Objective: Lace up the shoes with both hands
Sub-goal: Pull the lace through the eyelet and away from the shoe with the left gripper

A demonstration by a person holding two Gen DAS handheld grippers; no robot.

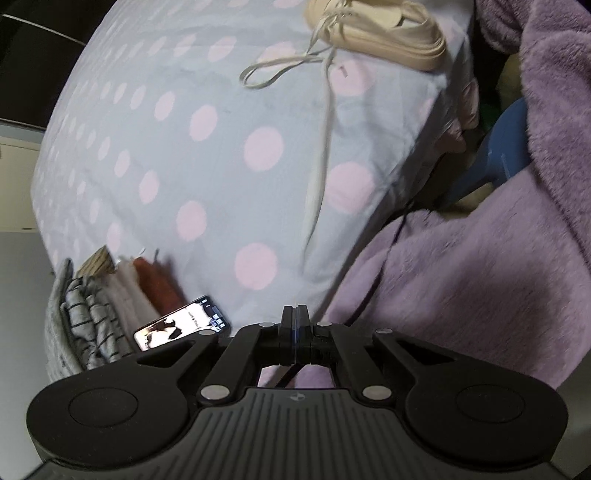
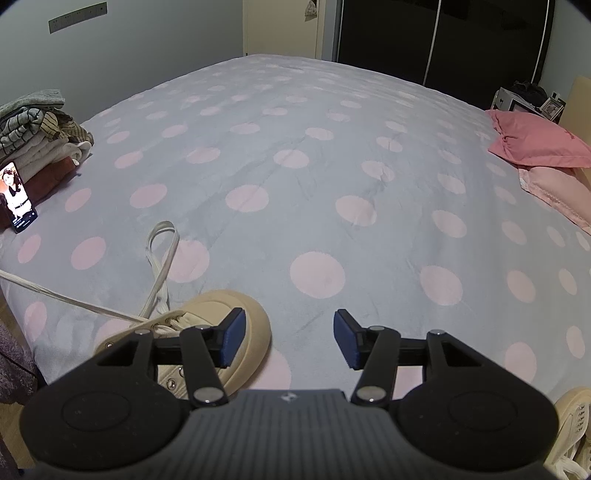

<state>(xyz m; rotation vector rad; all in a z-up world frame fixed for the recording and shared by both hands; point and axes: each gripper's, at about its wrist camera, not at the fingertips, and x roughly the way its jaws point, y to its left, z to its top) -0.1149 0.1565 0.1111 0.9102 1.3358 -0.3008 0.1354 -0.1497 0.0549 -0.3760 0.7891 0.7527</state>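
Observation:
A beige canvas shoe [image 1: 388, 33] lies on the dotted bedcover [image 1: 207, 177] at the top of the left wrist view. One cream lace [image 1: 319, 155] runs straight and taut from it down to my left gripper [image 1: 294, 314]. That gripper is shut on the lace, whose last stretch is faint. A slack lace loop [image 1: 266, 74] lies beside the shoe. In the right wrist view my right gripper [image 2: 289, 339] stands open just above the shoe's toe cap [image 2: 255, 325] with nothing between its pads. The taut lace [image 2: 74, 301] leaves to the left edge, and the loop [image 2: 162, 240] lies beyond the shoe.
A second beige shoe [image 2: 569, 417] sits at the lower right. A lit phone [image 2: 16, 195] leans on a pile of folded clothes [image 2: 40, 125] at the bed's left. Pink pillows [image 2: 535, 140] lie at the far right. A purple fleece garment [image 1: 461, 277] fills the near side.

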